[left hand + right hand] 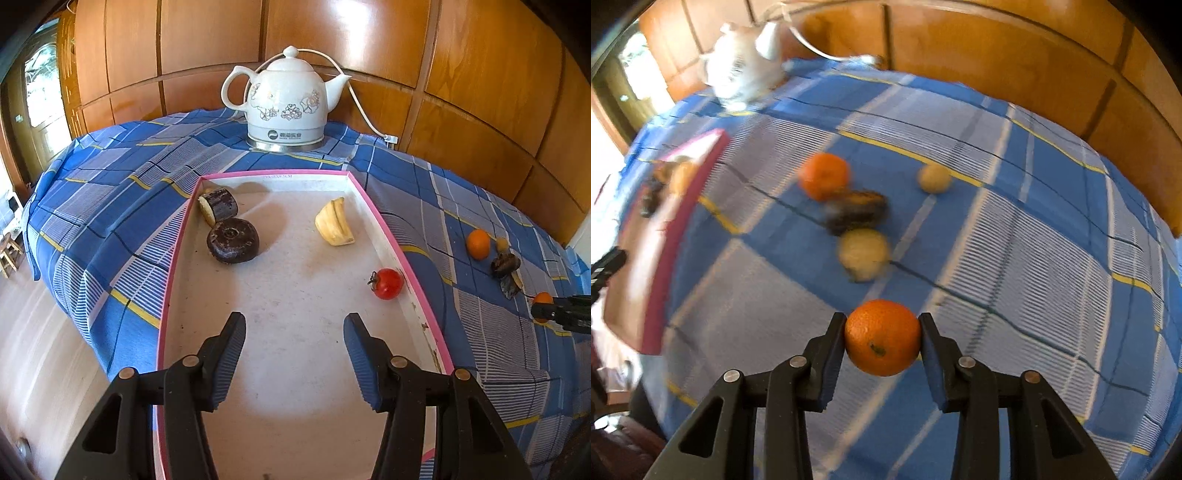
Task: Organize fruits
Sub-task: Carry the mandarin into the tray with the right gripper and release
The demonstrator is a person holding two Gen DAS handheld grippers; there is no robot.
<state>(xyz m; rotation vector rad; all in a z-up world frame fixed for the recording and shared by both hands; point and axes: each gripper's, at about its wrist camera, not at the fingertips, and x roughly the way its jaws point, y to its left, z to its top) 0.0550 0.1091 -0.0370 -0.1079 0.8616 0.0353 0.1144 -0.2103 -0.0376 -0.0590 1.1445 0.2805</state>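
Fruit is partly sorted already, as far as we can judge: inside the pink-rimmed tray (373, 206) we see four pieces lying apart from one another, a dark cut chunk (218, 204) in the far left corner, a dark round piece (232, 240) just in front of it, a pale banana piece (334, 227) toward the far right, and a red tomato (386, 283) close to the right wall. Our left gripper (294, 345) hangs over the near end of the tray with its jaws spread and nothing between them. Our right gripper (882, 341) is pinching an orange (882, 336), both pads pressed against its sides, and it appears lifted clear of the blue checked cloth (1015, 258), well to the right of the tray (657, 280). From the left wrist view we catch that same orange at the far right edge, held in the black jaws. Still out on the cloth we count a second orange (823, 175), a dark piece (855, 212) touching it, a pale round fruit (864, 254) just in front of that, and a smaller pale ball (934, 178) off to the right; blur keeps us from naming them better. A white kettle (284, 99) stands beyond the tray and plays no part. So we judge the job roughly half done: the held orange needs carrying over the tray's rim, then four more pieces remain.
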